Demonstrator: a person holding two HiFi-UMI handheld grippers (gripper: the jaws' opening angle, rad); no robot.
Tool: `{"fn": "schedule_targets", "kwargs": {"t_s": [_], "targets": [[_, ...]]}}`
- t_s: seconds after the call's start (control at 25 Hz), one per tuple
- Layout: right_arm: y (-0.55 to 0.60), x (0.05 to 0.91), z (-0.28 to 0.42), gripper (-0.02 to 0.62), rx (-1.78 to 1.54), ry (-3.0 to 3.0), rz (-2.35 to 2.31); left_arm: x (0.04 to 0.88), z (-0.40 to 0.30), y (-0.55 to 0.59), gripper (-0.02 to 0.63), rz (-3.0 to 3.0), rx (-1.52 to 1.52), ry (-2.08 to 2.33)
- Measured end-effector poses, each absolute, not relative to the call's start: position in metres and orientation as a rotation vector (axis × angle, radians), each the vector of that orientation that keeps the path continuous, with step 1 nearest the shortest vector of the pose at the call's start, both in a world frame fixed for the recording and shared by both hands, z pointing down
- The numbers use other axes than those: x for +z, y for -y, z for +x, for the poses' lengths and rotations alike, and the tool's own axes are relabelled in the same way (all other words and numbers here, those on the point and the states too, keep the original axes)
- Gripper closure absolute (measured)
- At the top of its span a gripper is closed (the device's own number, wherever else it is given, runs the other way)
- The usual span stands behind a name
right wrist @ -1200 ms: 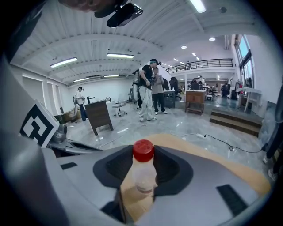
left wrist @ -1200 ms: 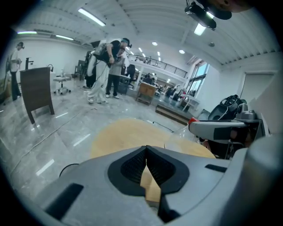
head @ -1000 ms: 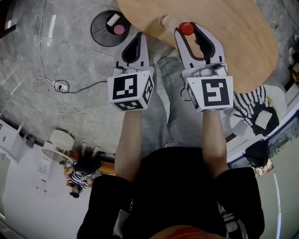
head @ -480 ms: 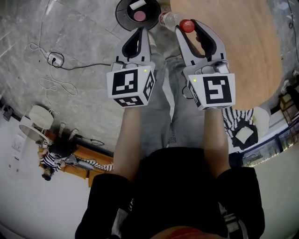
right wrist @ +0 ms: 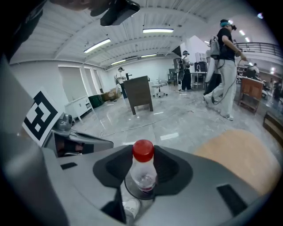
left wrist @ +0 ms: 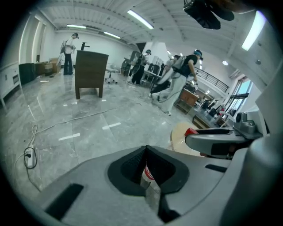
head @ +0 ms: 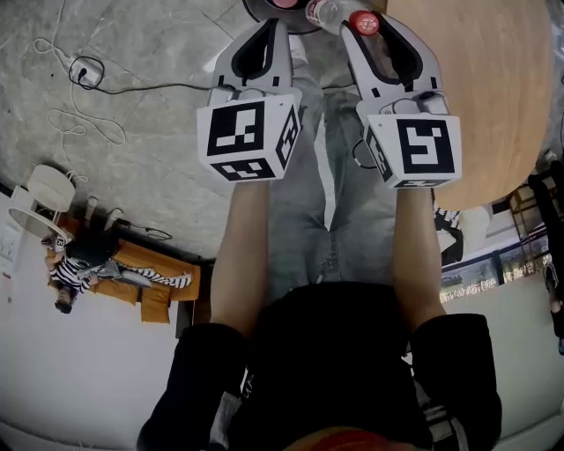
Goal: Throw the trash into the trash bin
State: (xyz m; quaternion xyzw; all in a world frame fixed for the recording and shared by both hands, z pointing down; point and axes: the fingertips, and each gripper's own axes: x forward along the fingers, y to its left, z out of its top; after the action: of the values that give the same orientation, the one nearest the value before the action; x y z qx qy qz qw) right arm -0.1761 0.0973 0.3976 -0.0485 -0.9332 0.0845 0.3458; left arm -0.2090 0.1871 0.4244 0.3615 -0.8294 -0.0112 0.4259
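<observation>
Clamps the red-capped bottle [right wrist: 142, 170] by its neck in the right gripper [head: 374, 31], body dangling free for a clean drop. Holds the left gripper [head: 271, 26] closed, empty, alongside. Hangs it over 1 trash bin [head: 257, 7] beyond, seemingly lined up for release.

no legible text, red-and-white label [left wrist: 148, 173] on clear plastic red-capped bottle [right wrist: 142, 174] too blurred, black-and-white square markers [head: 240, 130] patterns only

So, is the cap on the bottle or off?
On: the red cap sits on the neck of the bottle, which is held between the right gripper's jaws.
</observation>
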Motion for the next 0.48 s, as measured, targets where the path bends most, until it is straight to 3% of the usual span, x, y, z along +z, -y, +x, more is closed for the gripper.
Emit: {"fn": "schedule_targets", "kwargs": {"t_s": [0.48], "targets": [[-0.141, 0.509, -0.199, 0.456, 0.241, 2.285, -0.156, 0.510, -0.234, -0.219, 0.598, 0.841, -0.087, 2.016]]}}
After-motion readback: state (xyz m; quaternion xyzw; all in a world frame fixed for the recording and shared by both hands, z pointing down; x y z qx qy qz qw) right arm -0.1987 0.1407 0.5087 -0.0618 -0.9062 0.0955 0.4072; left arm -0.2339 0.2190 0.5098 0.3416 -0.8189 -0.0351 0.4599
